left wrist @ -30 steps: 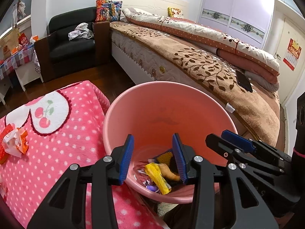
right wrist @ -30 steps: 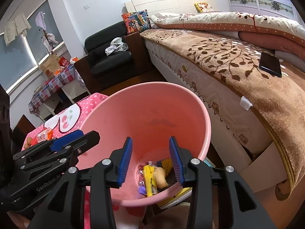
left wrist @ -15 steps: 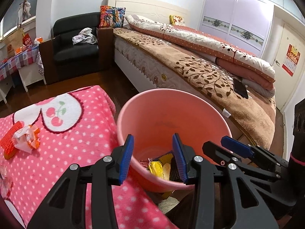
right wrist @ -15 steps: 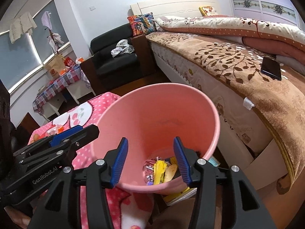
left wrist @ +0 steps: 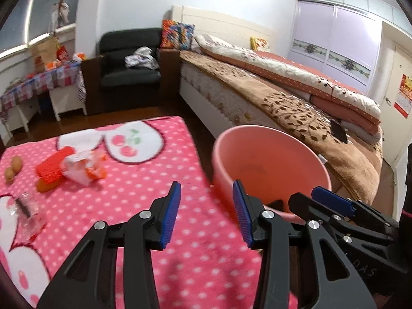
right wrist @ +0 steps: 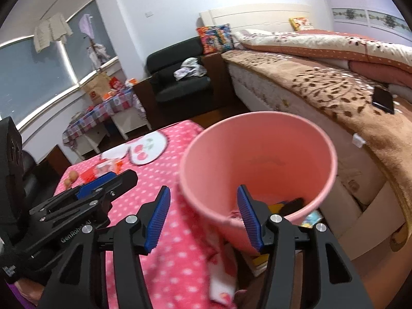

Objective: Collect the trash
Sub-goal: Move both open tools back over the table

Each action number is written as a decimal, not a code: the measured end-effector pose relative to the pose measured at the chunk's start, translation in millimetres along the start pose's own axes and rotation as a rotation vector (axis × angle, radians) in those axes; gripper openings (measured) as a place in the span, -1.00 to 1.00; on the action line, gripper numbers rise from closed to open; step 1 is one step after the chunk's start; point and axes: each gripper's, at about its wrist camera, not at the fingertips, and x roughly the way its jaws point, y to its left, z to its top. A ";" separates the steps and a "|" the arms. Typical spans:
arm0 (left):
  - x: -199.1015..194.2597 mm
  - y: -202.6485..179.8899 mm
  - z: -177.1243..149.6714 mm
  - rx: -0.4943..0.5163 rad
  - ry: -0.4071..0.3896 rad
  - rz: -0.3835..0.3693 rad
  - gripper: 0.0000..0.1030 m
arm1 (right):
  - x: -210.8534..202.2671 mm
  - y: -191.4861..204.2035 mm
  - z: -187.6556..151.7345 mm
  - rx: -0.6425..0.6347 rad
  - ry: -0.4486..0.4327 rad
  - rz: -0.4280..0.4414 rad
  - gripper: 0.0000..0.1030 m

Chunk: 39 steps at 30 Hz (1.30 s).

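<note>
Both tools hang empty, ribbed blue pads apart: the left tool [left wrist: 206, 211] wide, the right tool [right wrist: 203, 216] just opening wider. Round pink plastic bucket [right wrist: 260, 139] stands at one o'clock; crinkly, perhaps foil wrappers [left wrist: 69, 167] lie at ten on the fleecy dotted counter [left wrist: 144, 180].

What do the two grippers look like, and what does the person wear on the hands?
Both the left gripper and the right gripper are matte black plastic with cut-out openings, silver screw heads and ribbed blue pads on the jaws. The left gripper's body carries white "GenRobot.AI" lettering in the right wrist view. A black glove with a small white label covers the left hand. No cables show.
</note>
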 end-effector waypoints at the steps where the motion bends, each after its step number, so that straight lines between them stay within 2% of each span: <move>1: -7.0 5.4 -3.9 -0.006 -0.013 0.011 -0.18 | -0.4 6.4 -2.6 -0.002 0.007 0.019 0.04; 7: -33.6 40.2 -17.7 -0.072 -0.046 0.084 -0.18 | 1.0 52.4 -28.5 -0.087 0.070 0.095 0.04; 11: -43.6 66.9 -23.1 -0.132 -0.050 0.139 -0.18 | 0.4 77.7 -37.8 -0.135 0.077 0.123 0.04; 13: -48.8 79.6 -27.3 -0.152 -0.055 0.167 -0.18 | 0.1 87.2 -41.9 -0.137 0.079 0.128 0.20; 21: -73.1 125.2 -41.7 -0.188 -0.090 0.269 -0.18 | 0.1 113.2 -49.5 -0.113 0.067 0.117 0.54; 30: -80.5 159.9 -54.2 -0.224 -0.062 0.279 -0.18 | 13.0 135.1 -43.4 -0.047 0.094 0.156 0.57; 39: -91.6 173.5 -55.1 -0.237 -0.036 0.257 -0.18 | 17.7 171.0 -47.1 -0.108 0.107 0.198 0.57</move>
